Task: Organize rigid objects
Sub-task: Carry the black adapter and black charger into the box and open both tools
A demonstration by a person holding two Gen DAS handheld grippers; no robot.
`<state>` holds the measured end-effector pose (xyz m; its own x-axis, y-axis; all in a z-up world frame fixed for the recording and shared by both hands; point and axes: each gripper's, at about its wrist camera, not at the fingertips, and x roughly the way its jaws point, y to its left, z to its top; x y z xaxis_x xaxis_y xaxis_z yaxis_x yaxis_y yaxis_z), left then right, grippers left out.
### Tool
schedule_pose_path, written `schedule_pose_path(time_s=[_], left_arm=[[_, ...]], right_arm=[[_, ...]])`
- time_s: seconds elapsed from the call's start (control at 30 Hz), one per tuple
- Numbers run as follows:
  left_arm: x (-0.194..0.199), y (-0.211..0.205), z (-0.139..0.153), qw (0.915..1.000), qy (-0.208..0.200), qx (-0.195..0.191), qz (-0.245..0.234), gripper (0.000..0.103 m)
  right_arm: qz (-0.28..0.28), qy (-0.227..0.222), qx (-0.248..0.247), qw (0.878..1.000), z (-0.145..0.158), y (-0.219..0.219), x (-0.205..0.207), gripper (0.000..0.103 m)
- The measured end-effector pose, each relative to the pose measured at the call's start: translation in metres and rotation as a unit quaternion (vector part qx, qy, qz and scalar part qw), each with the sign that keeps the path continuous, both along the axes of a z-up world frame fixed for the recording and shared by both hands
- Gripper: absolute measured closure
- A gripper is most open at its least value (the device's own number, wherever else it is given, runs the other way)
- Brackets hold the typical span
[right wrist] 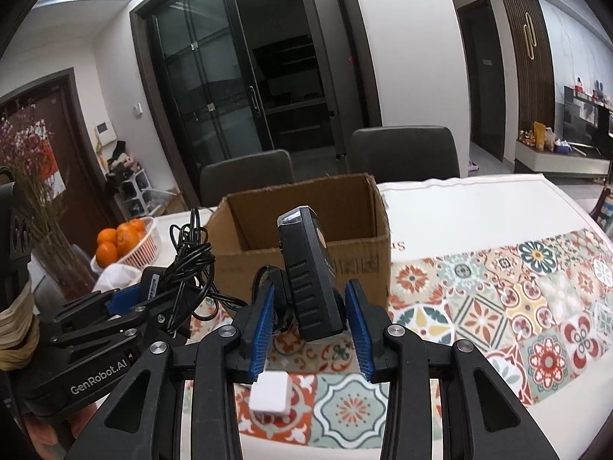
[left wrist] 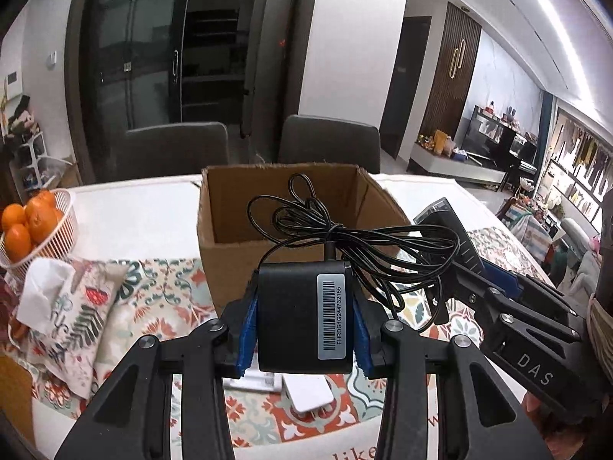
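Holding both loads above the table, near side of the cardboard box (left wrist: 245,207). Left gripper (left wrist: 304,329) clamps the black adapter (left wrist: 302,314), cable (left wrist: 345,234) dangling loose. Right gripper (right wrist: 310,329) grips a black handheld device (right wrist: 310,268), tilted. Advice: clear the near rim, gather cable over the opening, release low inside.

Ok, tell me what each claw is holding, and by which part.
Left claw: black power adapter, gripped across its body sides, cable hanging loose. Right claw: black handheld device, held at its lower end.
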<state>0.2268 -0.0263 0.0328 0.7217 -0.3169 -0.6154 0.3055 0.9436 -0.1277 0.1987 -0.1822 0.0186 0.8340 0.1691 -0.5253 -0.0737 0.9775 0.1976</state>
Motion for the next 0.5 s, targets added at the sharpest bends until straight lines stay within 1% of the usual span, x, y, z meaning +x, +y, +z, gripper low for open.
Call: schedule_pose_path(time_s=[0.23, 0.5], left_arm=[[0.015, 0.004, 0.012, 1.0000, 0.001, -0.003, 0.003, 0.063], [0.043, 0.005, 0.025, 1.0000, 0.000, 0.000, 0.007, 0.063]], right_arm=[[0.002, -0.011, 0.000, 1.000, 0.014, 0.005, 0.011, 0.065], [0.000, -0.015, -0.003, 1.000, 0.029, 0.007, 0.035, 0.065]])
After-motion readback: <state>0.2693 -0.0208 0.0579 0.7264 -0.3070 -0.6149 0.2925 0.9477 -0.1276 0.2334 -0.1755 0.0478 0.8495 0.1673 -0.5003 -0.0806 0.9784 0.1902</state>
